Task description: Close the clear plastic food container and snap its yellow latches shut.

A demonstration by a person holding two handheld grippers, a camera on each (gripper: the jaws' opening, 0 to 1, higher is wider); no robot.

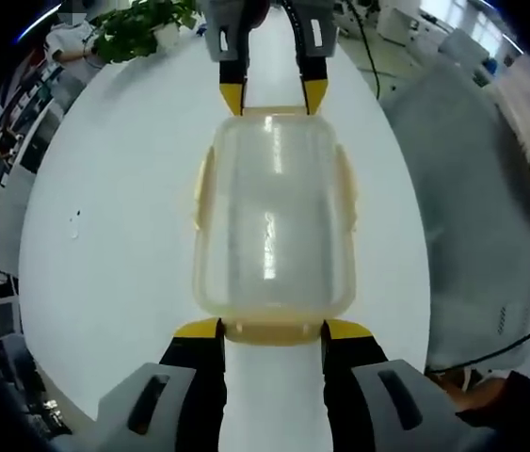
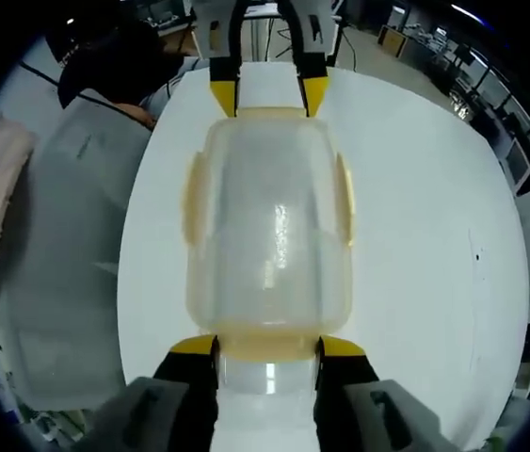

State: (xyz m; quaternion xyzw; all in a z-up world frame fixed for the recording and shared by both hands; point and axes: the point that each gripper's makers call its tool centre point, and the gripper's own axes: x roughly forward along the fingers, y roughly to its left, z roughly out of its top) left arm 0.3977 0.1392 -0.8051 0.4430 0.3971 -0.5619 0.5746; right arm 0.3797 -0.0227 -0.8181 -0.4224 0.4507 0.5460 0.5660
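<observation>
**A:** Sitting square in the middle of the white table [image 1: 123, 245]: the clear container [image 1: 274, 226], lid on top, long axis running straight away from the camera in the left gripper view.

**B:** Same from the other end. Centred in the right gripper view too, container [image 2: 269, 226] on the table [image 2: 415, 245], glare streaking down the lid.

**A:** Left gripper [image 1: 272, 330] right up at the near short end. Jaws parted, yellow tips flanking the near end latch [image 1: 272, 335]. Touching it or just beside it, hard to say.

**B:** Mirrored over here. Right gripper [image 2: 266, 347] at its own end, jaws spread wide, tips either side of that end's latch [image 2: 266, 350]. Nothing clamped between them as far as can be seen.

**A:** And reaching in from the top of the left gripper view, the right gripper [image 1: 272, 94], tips against the far rim.

**B:** Likewise the left gripper [image 2: 269, 94] at the top of this view. One gripper per short end, container between them.

**A:** Yellow side latches [image 1: 202, 188] along both long edges. Snapped down or flared, cannot tell.

**B:** Agreed, same blur here.

**A:** Around the edges: a green plant [image 1: 142, 24] beyond the table's far side, a grey sheet [image 1: 472, 207] off to the right.

**B:** Grey sheet [image 2: 67, 245] on the left in this view, and a person [image 2: 104, 56] in dark clothes behind it.
</observation>
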